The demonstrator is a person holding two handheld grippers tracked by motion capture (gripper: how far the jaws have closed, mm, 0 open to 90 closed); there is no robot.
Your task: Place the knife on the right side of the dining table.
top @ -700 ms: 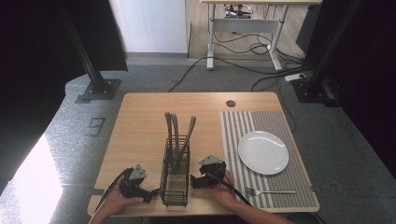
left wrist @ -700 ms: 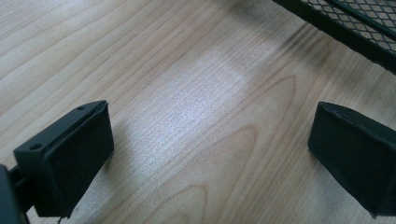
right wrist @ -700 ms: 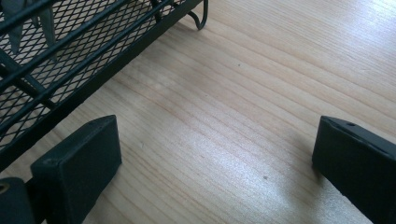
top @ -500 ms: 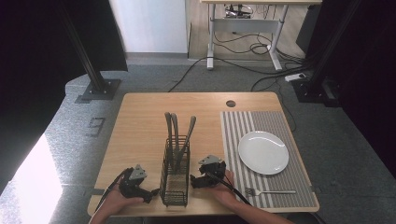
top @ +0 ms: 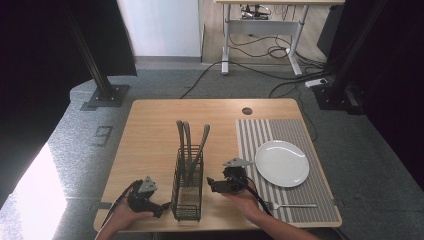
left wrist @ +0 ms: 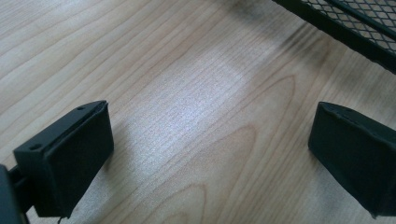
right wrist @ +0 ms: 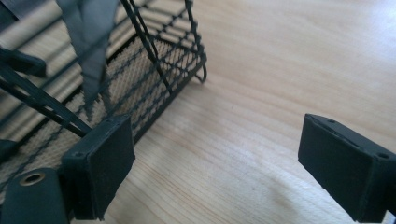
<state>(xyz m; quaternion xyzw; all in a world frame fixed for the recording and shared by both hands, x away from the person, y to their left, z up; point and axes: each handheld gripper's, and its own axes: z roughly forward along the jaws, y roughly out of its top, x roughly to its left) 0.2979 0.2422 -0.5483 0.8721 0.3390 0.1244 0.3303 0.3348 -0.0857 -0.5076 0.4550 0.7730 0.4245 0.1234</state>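
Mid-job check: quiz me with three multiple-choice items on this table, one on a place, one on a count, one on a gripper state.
1. Where does the fork lie?
A. on the striped mat, at its near edge
B. on the plate
C. in the caddy

2. How many utensil handles rise from the black wire caddy?
A. one
B. three
C. five

3. How do the right gripper jaws stand?
A. shut on a utensil
B. shut, holding nothing
C. open, holding nothing

Answers: 1 A, it rests on the striped mat, nearer the person than the white plate. 2 B, three handles show. 3 C, bare wood shows between them.
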